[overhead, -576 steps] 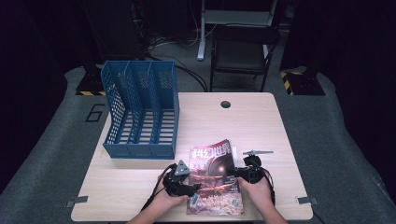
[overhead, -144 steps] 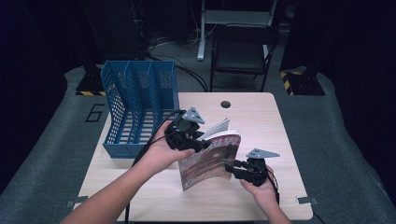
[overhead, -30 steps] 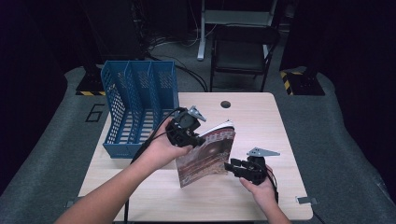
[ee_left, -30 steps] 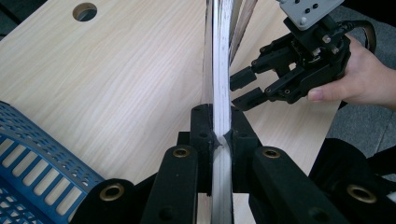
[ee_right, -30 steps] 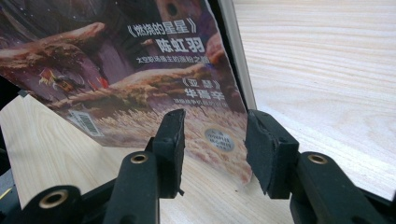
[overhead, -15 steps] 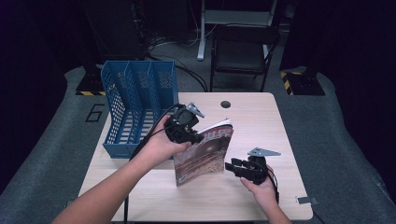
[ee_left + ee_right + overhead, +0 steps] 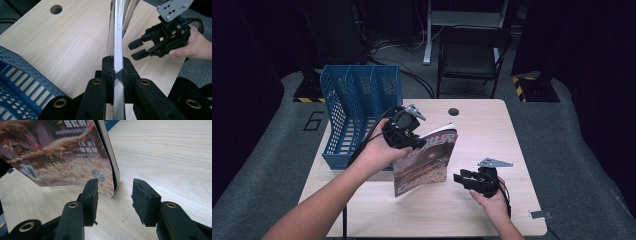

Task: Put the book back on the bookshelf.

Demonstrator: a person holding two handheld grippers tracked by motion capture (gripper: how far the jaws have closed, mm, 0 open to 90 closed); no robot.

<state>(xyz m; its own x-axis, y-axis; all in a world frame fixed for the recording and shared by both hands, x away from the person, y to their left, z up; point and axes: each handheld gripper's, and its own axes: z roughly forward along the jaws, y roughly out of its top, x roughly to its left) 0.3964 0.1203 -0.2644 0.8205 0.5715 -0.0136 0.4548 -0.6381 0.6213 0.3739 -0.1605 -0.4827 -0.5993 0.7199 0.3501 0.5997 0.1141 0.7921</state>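
Pale wood-grain table point(image 7: 492, 130) on grey floor, dark room behind. Left gripper point(image 7: 404, 131) raised, clamped on top edge of glossy brown-covered magazine point(image 7: 424, 160), standing tilted beside blue slotted plastic file rack point(image 7: 357, 105). Right gripper point(image 7: 469, 180) low, jaws apart, near magazine.

Blue file rack point(image 7: 354, 112), black chair point(image 7: 472, 52)

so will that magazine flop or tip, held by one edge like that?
Probably floppy: the magazine is thin and its pages bow above the left gripper. Likely to tip if released, standing on one edge. The glossy cover may slip; the right gripper is open.
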